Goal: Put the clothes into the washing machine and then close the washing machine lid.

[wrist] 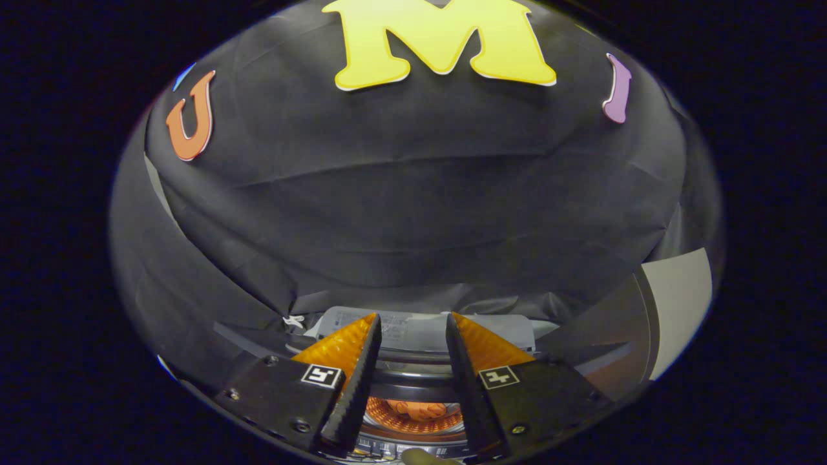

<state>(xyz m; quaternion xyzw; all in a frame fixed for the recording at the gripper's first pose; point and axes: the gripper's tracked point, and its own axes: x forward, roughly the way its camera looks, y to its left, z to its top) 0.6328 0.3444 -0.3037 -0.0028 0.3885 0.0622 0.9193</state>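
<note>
At lower left of the frame, black booth cloth [213, 284] hangs down to the edge of the washer [413, 381], with a small white tie [294, 320] showing just beside the left finger.

At lower centre the gripper [412, 326] points over the top of the washer. Its fingers stand apart with a clear gap between them and nothing is held. Below the gap, low in the frame, lies the drum [413, 416], lit orange inside, and a bunched orange garment [417, 409] seems to sit in it; I judge the clothes to be already in. Beyond the fingertips a pale panel [420, 332] stands up behind the opening. It is likely the raised lid, though I cannot tell for sure.

At lower right a grey-white surface [678, 303] curves away beside the washer; what it is, I cannot tell.

If closing is the step left, the risks come from the angle. The gripper looks along the lid rather than down on it, so the fingers could slide off its edge or push it back instead of down. The cloth hangs near the rear and could snag. A garment riding high in the drum might be pinched under the lid.
</note>
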